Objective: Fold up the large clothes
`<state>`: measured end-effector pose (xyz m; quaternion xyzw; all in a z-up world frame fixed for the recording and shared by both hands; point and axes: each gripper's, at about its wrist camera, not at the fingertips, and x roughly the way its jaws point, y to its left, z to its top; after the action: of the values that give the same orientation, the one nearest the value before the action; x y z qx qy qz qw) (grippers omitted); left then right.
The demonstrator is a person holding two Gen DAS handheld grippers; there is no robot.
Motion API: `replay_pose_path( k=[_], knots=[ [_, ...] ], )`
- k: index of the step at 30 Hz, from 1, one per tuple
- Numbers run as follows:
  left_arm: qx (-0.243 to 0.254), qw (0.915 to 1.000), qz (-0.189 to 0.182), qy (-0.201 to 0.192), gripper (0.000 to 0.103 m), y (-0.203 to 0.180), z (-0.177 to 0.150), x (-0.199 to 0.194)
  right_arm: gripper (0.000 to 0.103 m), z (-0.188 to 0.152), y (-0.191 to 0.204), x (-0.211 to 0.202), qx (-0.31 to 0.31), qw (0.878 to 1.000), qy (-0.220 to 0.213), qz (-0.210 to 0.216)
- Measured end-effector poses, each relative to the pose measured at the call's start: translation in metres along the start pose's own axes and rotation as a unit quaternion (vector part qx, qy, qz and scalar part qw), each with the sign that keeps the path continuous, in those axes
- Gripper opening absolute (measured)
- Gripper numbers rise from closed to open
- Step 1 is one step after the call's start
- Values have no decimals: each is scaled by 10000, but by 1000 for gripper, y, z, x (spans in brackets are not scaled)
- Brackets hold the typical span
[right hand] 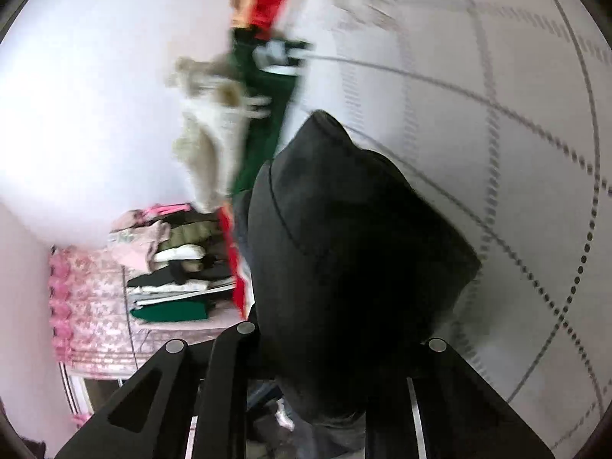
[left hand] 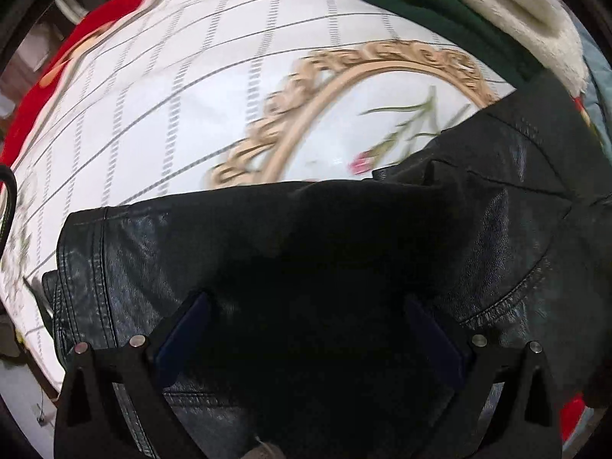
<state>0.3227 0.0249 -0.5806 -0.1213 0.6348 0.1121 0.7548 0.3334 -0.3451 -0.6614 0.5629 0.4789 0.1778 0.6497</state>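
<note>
A black leather jacket (left hand: 344, 237) lies on a white patterned bedspread (left hand: 153, 95). My left gripper (left hand: 306, 306) hovers just over the jacket with its jaws wide apart, blue pads (left hand: 183, 332) showing, nothing between them. In the right wrist view, a dark bunched part of the jacket (right hand: 344, 248) rises between the fingers of my right gripper (right hand: 336, 344), which is closed on it and holds it above the bedspread (right hand: 497, 114). The view is motion-blurred.
A dark green garment (left hand: 428, 11) and a cream fleece (left hand: 516, 4) lie at the far edge of the bed. Red fabric (left hand: 57, 65) borders the left. A stack of folded clothes (right hand: 172, 267) sits on a pink surface beside the bed.
</note>
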Motion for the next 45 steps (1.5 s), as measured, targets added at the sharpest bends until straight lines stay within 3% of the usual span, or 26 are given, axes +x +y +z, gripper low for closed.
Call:
replay_pose_path(
  k=[6,10,14,22,28,31,35,40,45],
  knots=[
    [432,9981,-418,-123,103,-64,28,12,20,-1,65,-33,-678,9975,-197,-55],
    [475,9971,-567,-181,103,-88,45,17,20,3,84,-39,-946,9949,-255,-247],
    [412,9969,-640,-177,103,-97,44,17,19,8,84,-39,-952,9937,-307,-500],
    [384,9962,-766,-178,103,-71,28,7,19,-3,93,-34,-1015,9927,-320,-561],
    [-145,9962,-815,-285,103,-10,14,-28,19,-25,121,-16,-1172,9924,23,-376],
    [-695,9930,-840,-453,103,40,3,-56,19,-48,141,10,-1348,9897,445,-187],
    [-1411,9865,-535,-636,103,123,-23,-87,20,-89,155,65,-1482,9815,1211,10],
    [-2241,9710,37,-828,103,209,-61,-125,20,-154,149,142,-1705,9583,2290,-82],
    [-2677,9571,413,-1031,103,244,-89,-143,25,-219,106,220,-1767,9173,3436,-961]
  ],
)
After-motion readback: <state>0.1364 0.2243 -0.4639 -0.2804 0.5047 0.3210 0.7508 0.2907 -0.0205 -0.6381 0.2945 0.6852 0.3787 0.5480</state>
